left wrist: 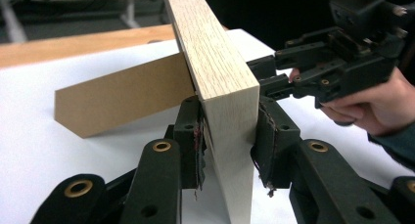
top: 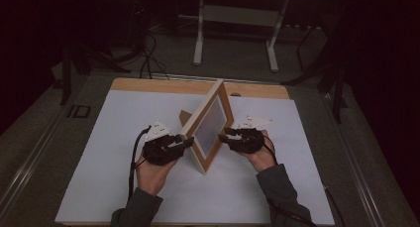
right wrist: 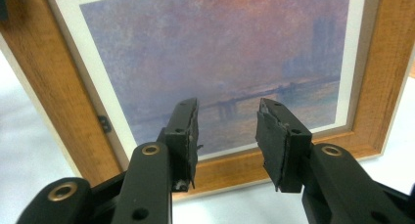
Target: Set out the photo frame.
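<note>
Left claw (left wrist: pixel 227 136) clamps picture frame (left wrist: pixel 220 82) edge; right claw (right wrist: pixel 227 136) released, facing frame front.

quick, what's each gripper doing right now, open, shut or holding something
left gripper: shut on the side edge of the upright light wooden picture frame.
right gripper: open, jaws apart in front of the frame's print, gripping nothing.

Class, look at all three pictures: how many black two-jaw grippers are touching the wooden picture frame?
1. The left black two-jaw gripper clamps the near edge of the light wooden picture frame; the right black two-jaw gripper stands open before the frame's picture side, not touching.
</note>
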`<state>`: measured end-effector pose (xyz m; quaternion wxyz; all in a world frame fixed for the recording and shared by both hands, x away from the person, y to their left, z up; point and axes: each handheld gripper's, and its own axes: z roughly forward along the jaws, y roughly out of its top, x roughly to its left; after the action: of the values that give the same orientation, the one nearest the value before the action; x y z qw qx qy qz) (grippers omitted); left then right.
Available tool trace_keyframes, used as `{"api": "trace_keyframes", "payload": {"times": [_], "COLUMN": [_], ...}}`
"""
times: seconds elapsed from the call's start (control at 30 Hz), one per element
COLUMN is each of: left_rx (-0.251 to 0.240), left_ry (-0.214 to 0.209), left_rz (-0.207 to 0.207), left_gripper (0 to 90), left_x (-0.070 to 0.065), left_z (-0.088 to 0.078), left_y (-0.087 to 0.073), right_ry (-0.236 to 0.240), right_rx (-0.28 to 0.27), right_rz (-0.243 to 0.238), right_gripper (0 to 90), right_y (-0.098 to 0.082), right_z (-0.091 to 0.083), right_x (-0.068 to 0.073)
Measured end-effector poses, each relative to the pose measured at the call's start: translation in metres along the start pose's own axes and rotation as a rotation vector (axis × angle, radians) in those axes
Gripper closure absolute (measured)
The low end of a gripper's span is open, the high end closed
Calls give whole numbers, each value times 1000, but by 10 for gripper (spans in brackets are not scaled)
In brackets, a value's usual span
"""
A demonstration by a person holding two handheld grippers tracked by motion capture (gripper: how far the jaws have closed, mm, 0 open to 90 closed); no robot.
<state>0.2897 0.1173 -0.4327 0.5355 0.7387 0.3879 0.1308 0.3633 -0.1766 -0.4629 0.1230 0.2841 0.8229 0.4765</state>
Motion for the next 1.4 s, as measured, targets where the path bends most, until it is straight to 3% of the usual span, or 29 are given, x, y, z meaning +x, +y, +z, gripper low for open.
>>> {"api": "trace_keyframes", "payload": {"times": [0.23,0.47,0.7,0.87,1.0,1.13,1.2,1.27,1.4], "left_rx": [50,90,131,143,146,154,155,145,127], "left_ry": [-139,-276,-344,-404,-442,-468,-465,-417,-242], "left_rz": [29,20,45,51,56,68,70,77,63], "left_gripper": [678,683,683,684,683,683,683,681,521], "left_x": [32,63,76,83,87,90,90,87,71], "left_z": [-2,-2,-2,2,5,7,8,7,4], "left_y": [8,14,21,22,23,25,26,26,22], "right_ry": [-10,-28,-70,-125,-147,-150,-133,-120,-85], "right_rx": [-1,-9,-18,-25,-62,-62,-53,-50,-55], "right_rz": [5,14,25,64,79,78,95,108,115], "right_gripper": [590,587,563,487,419,353,326,311,297], "right_y": [0,-1,1,6,9,15,18,21,25], "right_z": [0,-3,-10,-14,-20,-20,-18,-15,-9], "right_x": [-1,-6,-18,-36,-50,-61,-69,-74,-81]}}
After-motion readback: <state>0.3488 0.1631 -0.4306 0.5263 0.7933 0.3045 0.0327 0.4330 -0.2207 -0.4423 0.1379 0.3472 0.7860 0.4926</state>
